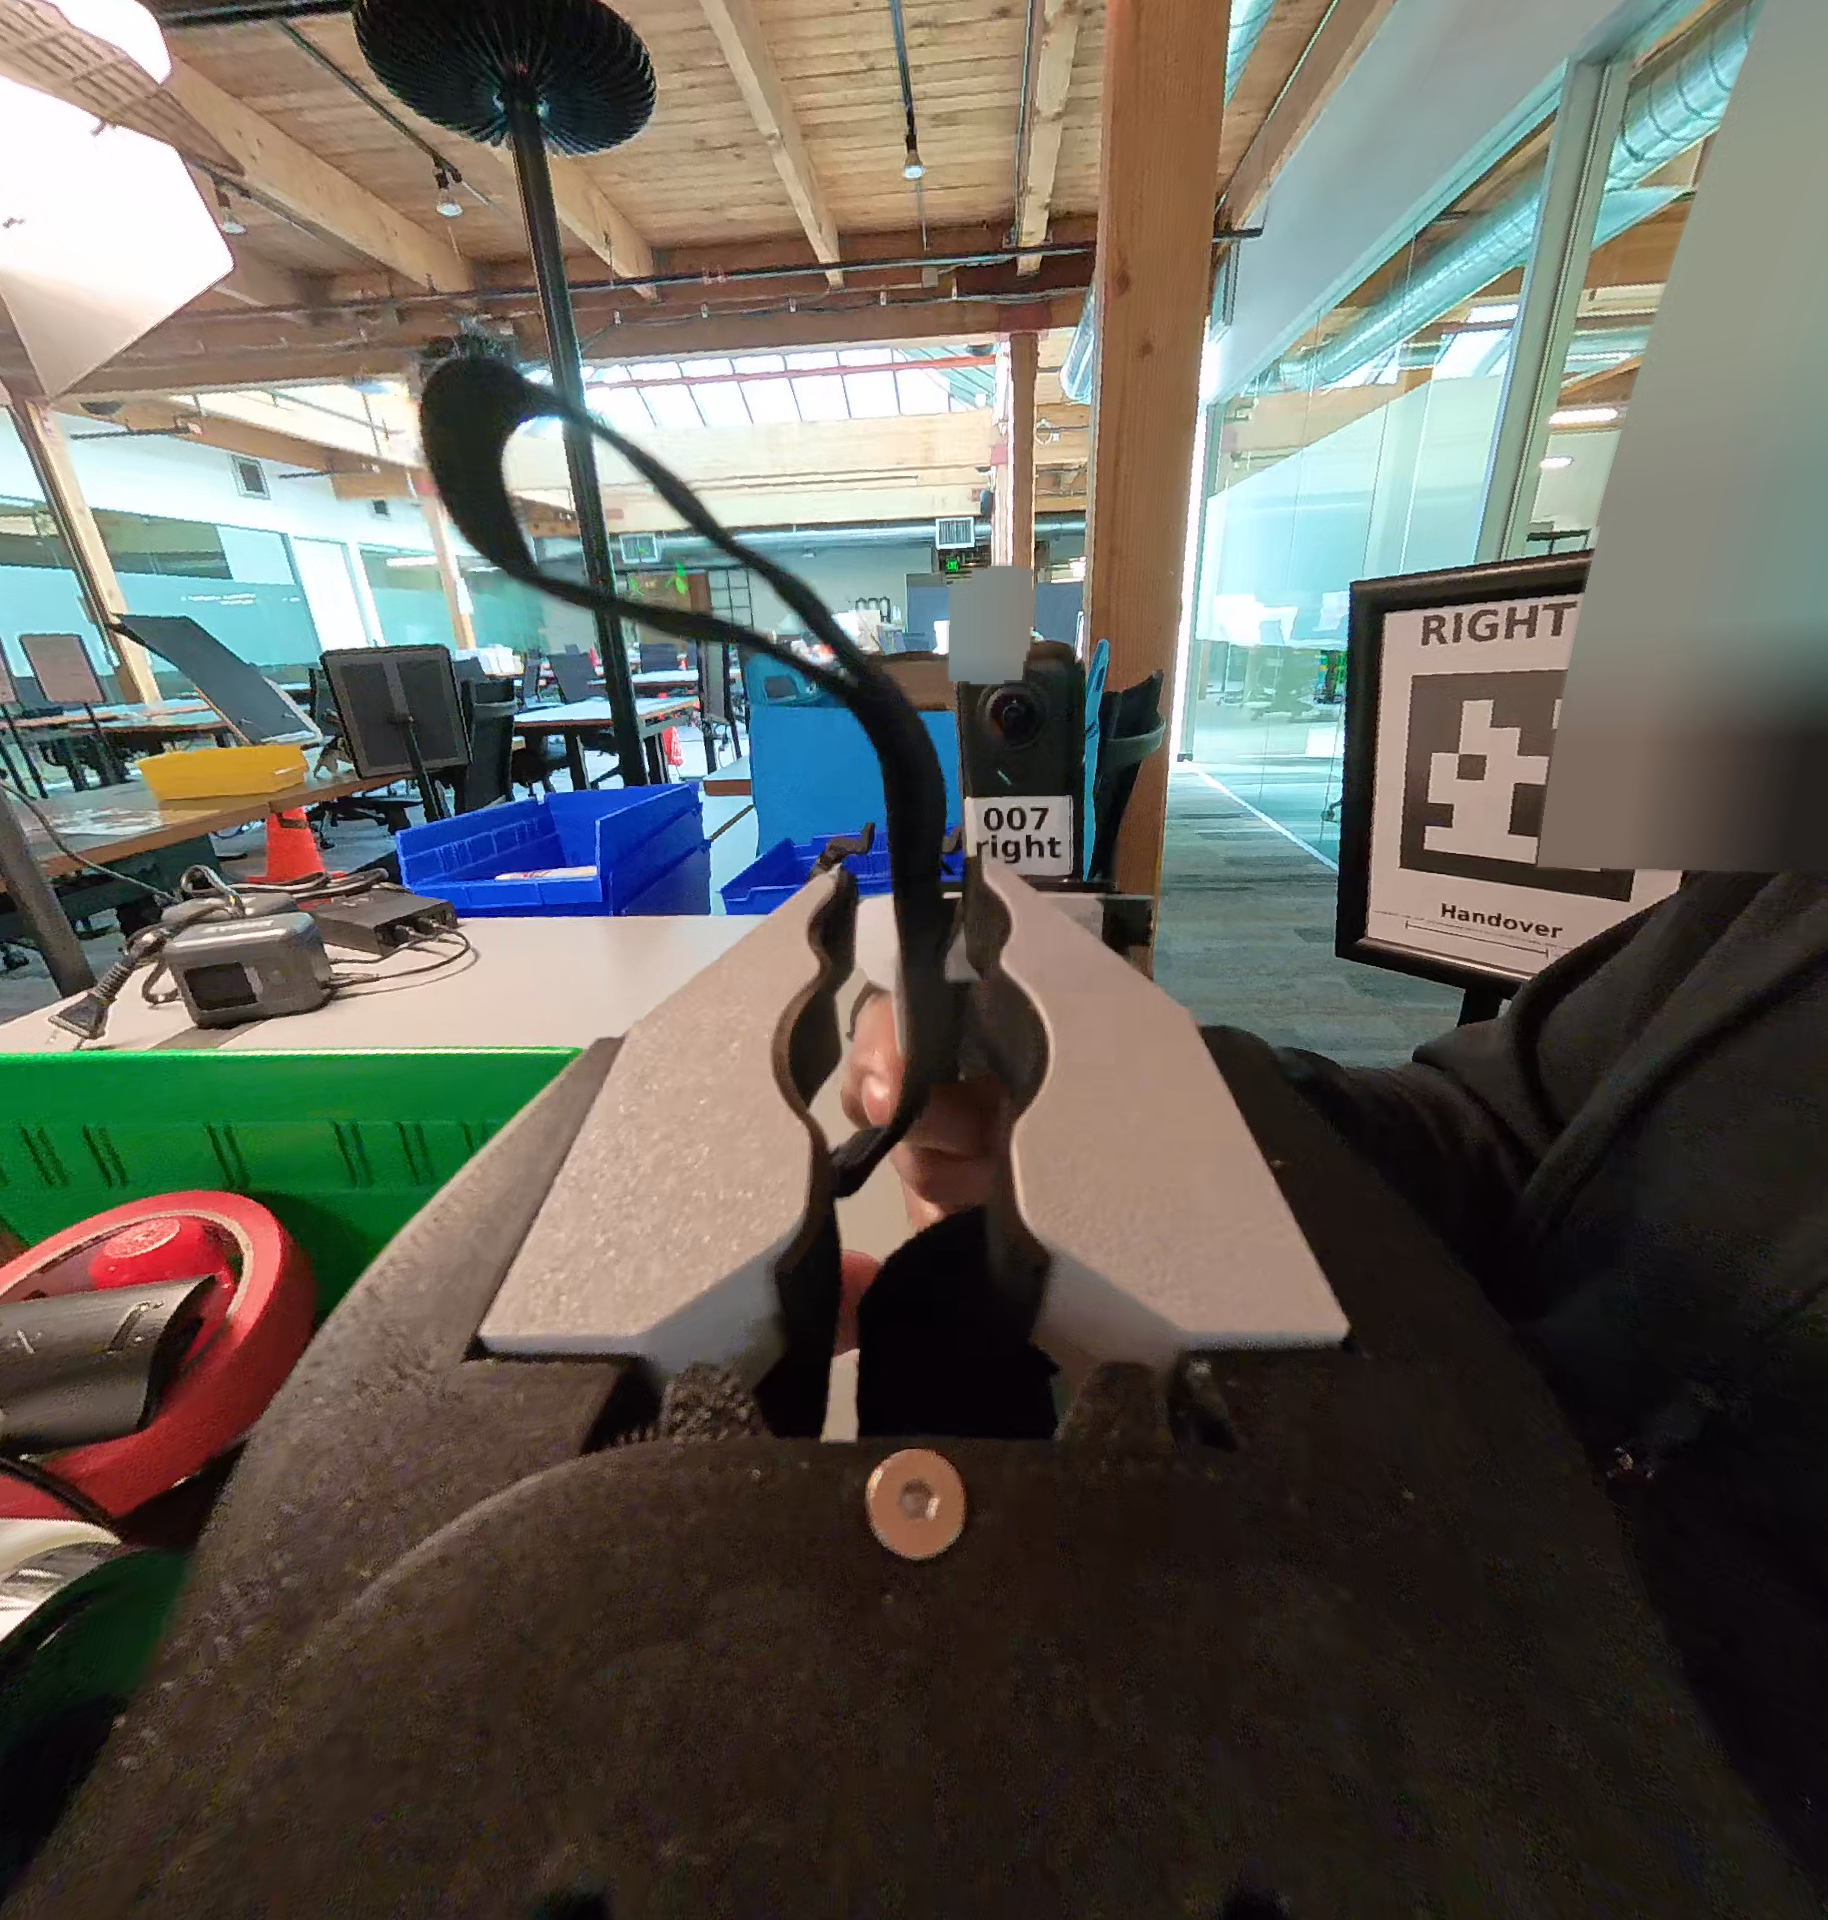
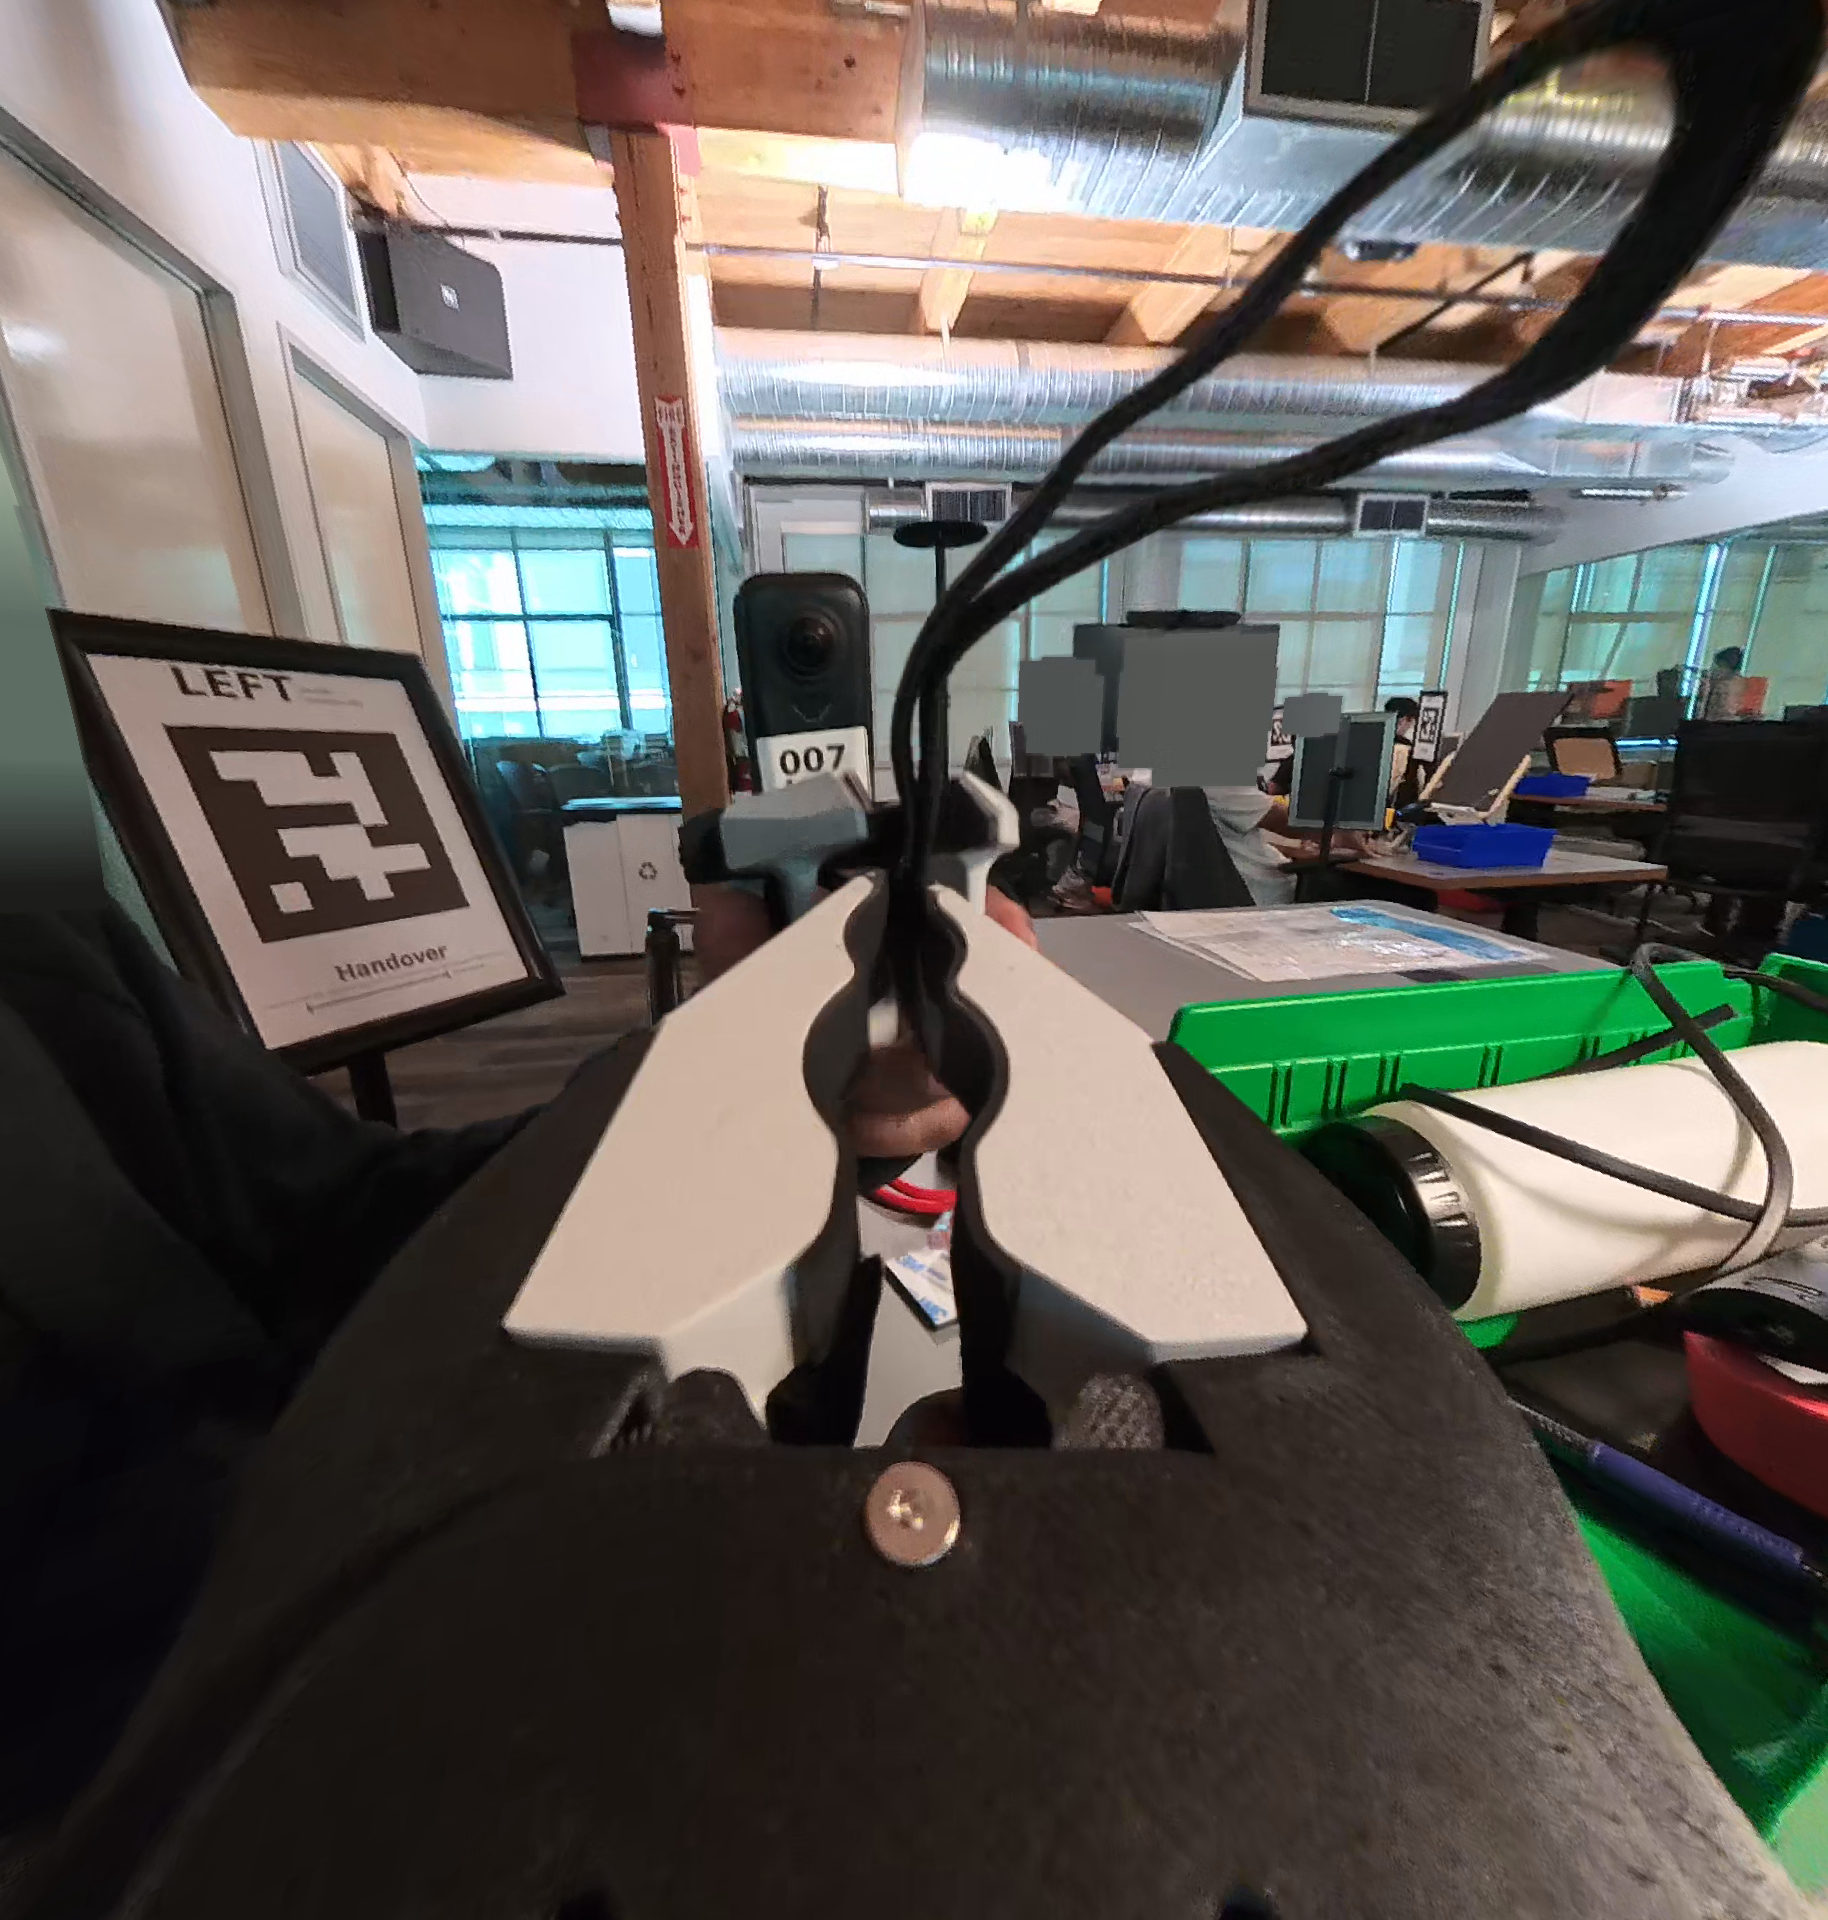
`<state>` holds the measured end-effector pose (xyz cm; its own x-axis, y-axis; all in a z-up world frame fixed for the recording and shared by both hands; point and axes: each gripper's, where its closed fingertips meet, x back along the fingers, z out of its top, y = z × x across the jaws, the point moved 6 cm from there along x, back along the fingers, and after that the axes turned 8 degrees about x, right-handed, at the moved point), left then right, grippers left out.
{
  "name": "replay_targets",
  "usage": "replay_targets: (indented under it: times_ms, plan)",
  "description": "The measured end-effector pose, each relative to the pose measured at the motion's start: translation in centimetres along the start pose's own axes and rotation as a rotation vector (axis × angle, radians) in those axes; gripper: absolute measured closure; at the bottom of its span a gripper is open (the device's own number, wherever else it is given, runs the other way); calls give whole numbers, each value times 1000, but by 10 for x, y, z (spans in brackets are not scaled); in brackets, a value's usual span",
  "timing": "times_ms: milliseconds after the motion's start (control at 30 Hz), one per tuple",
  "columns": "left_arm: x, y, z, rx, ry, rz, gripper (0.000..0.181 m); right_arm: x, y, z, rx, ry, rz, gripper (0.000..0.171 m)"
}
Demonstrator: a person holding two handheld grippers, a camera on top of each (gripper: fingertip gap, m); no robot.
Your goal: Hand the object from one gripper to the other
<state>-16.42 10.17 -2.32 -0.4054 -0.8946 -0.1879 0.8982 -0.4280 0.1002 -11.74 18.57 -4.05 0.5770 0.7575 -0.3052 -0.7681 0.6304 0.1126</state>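
Your left gripper (image 1: 910, 935) and right gripper (image 2: 915, 914) both pinch the black strap (image 1: 681, 582), looping upward centre-frame. White label sits on each opposing camera (image 1: 1019, 717); framed marker sign (image 2: 297, 831) mid-left.

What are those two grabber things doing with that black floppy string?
A person is holding two grabber tools facing each other. The black strap loops up in the air between them. The right gripper is pinched shut on it. The left gripper is nearly closed around it too, though its jaws look a little apart. So the strap is mid-handover. Below sits a green bin of other things.
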Motion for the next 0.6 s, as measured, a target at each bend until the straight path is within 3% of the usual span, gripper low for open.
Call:
replay_targets:
  times_ms: [167,267,300,367,600]
  plan:
    - [-1,2,-1,-26,-14,-11,175,1,-1,2,-24,28,17,163]
    - [1,-1,3,-15,20,2,176,0,0,1,-56,23,19,144]
    - [2,0,4,-12,28,-3,175,-1,0,0,-54,13,20,145]
    - [2,1,4,-15,32,-10,175,-2,-3,-2,-25,-5,29,165]
    - [0,0,1,8,8,-4,159,1,-1,3,-9,23,11,167]
